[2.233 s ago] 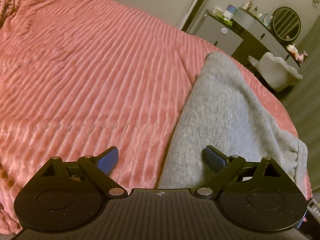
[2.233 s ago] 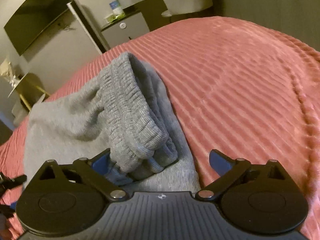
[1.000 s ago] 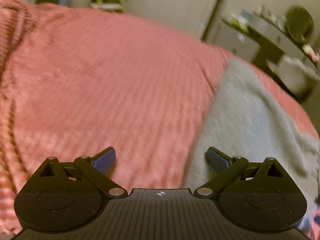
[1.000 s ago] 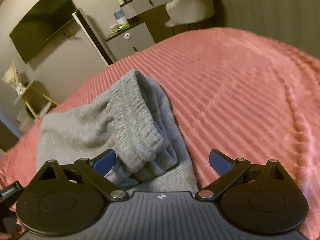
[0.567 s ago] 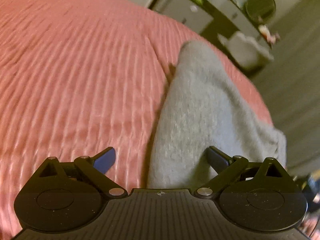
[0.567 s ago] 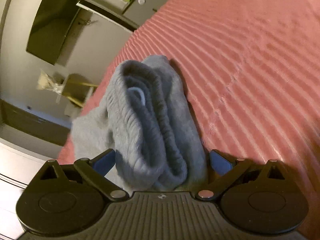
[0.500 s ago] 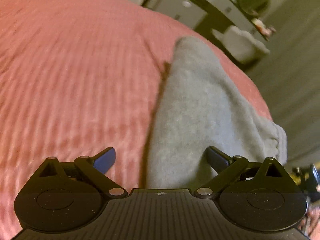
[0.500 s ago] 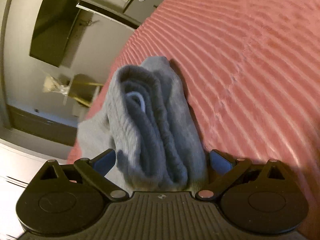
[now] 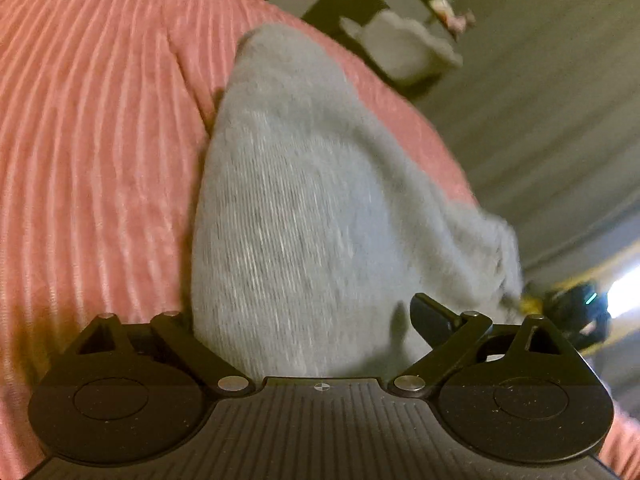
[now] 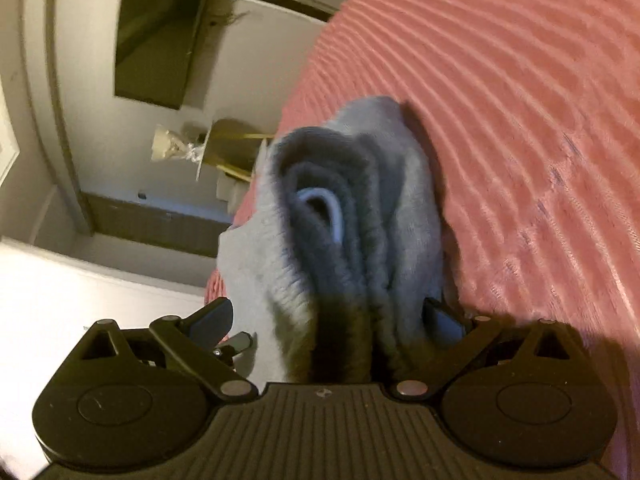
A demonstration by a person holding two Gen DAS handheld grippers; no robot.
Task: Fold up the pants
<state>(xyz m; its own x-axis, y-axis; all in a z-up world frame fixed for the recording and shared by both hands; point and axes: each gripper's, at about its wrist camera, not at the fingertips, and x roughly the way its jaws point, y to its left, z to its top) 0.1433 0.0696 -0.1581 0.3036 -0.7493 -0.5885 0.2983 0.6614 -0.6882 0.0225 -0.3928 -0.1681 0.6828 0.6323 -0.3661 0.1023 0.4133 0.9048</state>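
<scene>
The folded grey pants (image 9: 304, 200) lie on the pink ribbed bedspread (image 9: 88, 128). My left gripper (image 9: 312, 320) is open, and the smooth folded end of the pants fills the gap between its fingers. Its left finger is hidden behind the cloth, while the right finger (image 9: 430, 314) shows. In the right wrist view the ribbed waistband end of the pants (image 10: 344, 216) shows stacked layers with a white drawstring loop (image 10: 324, 208). My right gripper (image 10: 326, 316) is open and straddles that stack, one finger on each side.
The bedspread (image 10: 520, 120) spreads wide to one side of the pants. Beyond the bed's edge stand a dresser with a white chair (image 9: 404, 48), a wall-mounted dark screen (image 10: 156, 40) and a small gold table (image 10: 232, 136).
Both grippers have moved in onto the pants and tilted; cloth now fills the gap between each pair of fingers. The left gripper's left finger has slid out of sight behind the fabric.
</scene>
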